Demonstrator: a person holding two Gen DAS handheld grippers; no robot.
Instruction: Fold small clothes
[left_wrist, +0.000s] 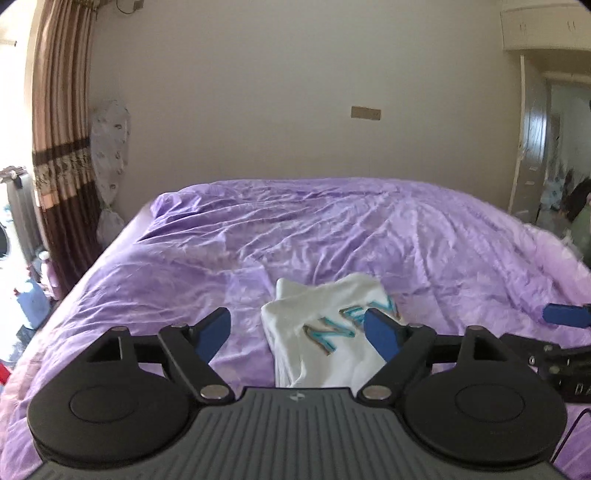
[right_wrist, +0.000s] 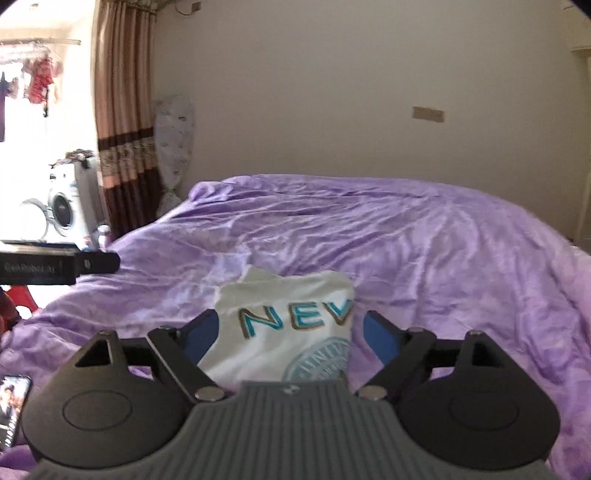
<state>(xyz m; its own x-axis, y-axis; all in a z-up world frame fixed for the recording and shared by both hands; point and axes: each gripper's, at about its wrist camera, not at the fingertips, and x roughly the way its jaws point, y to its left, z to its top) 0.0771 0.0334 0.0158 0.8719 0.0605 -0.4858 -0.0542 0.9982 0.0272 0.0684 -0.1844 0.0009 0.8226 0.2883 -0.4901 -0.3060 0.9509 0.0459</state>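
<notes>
Holding both grippers low over the purple bedspread (left_wrist: 332, 229). My left gripper (left_wrist: 297, 334) has its jaws spread wide, nothing between the pads; my right gripper (right_wrist: 291, 334) is likewise spread and empty. White shirt (right_wrist: 291, 325), partly folded into a compact bundle, lies on the bedspread just ahead of both tools, teal "NEV" lettering facing up. From the left wrist view the shirt (left_wrist: 325, 332) sits toward the right finger. Phone (right_wrist: 13, 406) rests at the bed's near left edge.
</notes>
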